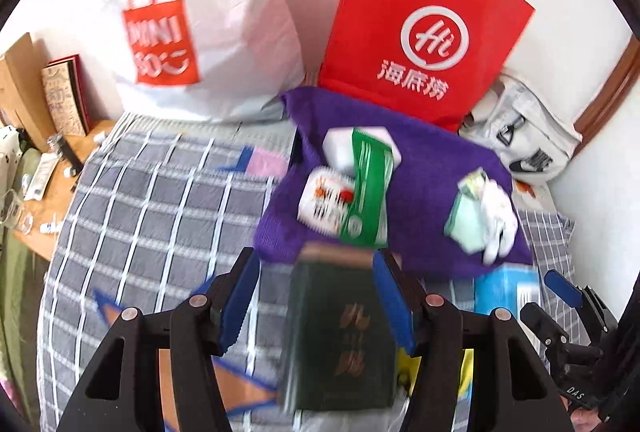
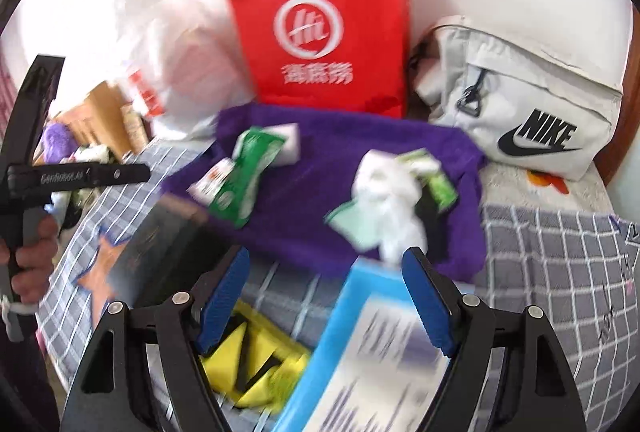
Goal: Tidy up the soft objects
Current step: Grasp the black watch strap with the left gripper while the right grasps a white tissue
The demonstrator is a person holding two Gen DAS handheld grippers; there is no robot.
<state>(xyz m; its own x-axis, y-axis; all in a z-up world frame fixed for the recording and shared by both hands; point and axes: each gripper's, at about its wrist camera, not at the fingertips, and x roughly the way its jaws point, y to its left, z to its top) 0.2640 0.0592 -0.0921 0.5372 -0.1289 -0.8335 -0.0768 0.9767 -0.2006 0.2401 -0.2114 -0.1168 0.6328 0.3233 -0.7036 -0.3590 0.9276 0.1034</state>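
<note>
Dark green book (image 1: 340,336) was seen between the left gripper (image 1: 316,296) pads — jaws apart, no press visible, so it was taken as lying free. Right gripper (image 2: 324,296) was spread wide over a blue box (image 2: 372,352), not clamped. Soft items were gathered on the purple cloth (image 1: 424,168) spread over the checked bedding (image 1: 152,200), presumably as a staging spot: green packet (image 1: 368,188), crumpled white tissue (image 2: 390,200). Red paper bag (image 1: 424,20), white plastic bag (image 1: 200,16) and grey Nike bag (image 2: 528,100) stood behind — contents could not be made out.
</note>
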